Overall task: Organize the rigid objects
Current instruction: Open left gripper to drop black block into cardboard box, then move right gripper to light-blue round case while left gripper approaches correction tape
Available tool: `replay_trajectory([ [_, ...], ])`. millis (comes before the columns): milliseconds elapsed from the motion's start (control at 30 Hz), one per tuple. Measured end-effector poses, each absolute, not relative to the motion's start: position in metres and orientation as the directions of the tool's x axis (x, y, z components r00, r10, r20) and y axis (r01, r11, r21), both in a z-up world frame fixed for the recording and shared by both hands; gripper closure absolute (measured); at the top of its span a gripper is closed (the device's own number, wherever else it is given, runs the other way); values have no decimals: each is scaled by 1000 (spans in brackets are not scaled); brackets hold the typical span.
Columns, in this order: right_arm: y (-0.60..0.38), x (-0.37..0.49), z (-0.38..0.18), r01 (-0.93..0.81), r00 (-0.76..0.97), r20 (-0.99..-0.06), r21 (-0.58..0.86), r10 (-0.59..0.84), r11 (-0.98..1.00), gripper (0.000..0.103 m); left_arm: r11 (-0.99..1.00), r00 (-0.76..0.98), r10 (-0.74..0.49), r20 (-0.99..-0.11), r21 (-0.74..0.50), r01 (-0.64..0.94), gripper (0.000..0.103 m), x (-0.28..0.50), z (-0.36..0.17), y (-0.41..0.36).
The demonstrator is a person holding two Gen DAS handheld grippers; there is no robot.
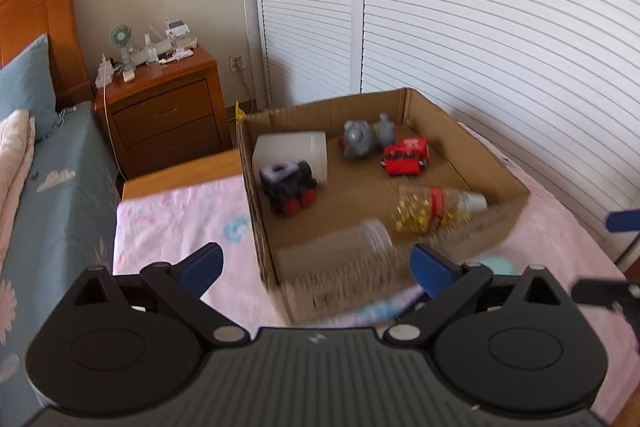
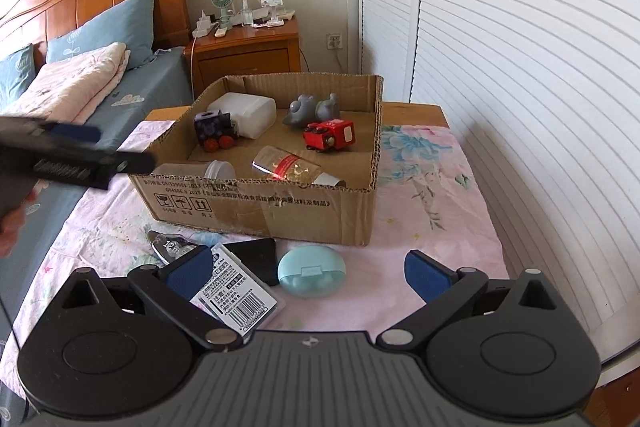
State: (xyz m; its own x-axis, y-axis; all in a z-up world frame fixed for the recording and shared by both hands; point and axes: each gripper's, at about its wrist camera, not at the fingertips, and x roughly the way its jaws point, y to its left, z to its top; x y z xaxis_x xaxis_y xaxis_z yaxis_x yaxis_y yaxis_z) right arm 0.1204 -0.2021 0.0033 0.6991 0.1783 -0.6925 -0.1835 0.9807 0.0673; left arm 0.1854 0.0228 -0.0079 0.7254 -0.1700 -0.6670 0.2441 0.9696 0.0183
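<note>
Both grippers, left gripper (image 1: 316, 265) and right gripper (image 2: 308, 273), gape wide and empty; take the teal case (image 2: 312, 275) at twelve o'clock squarely, then lift it over the cardboard box (image 2: 256, 205) wall

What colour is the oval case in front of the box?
Light teal oval case, clearest in the right wrist view.

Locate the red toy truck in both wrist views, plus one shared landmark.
Left wrist: red toy truck right of centre, in the cardboard box, beside the grey toy.
Right wrist: red toy truck at centre, toward the box's far right corner.
Shared landmark: the cardboard box.
</note>
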Motion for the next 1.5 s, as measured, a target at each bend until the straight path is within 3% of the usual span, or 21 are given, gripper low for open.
replay_trajectory([
  [500,-183,136,-37,-123,652,-744,87,147,989,0,999,742,5,-671,35,25,3,113,-45,42],
  [833,-157,151,-58,-78,653,-747,100,127,992,0,1000,741,-1,-671,3,4,3,100,-60,58],
  [1100,-167,173,-73,14,668,-744,34,16,999,0,1000,734,-18,-679,-14,11,3,96,-65,64],
  [1500,-189,201,-93,98,628,-778,77,-1,992,0,999,717,-33,-697,-24,23,3,102,-70,58],
])
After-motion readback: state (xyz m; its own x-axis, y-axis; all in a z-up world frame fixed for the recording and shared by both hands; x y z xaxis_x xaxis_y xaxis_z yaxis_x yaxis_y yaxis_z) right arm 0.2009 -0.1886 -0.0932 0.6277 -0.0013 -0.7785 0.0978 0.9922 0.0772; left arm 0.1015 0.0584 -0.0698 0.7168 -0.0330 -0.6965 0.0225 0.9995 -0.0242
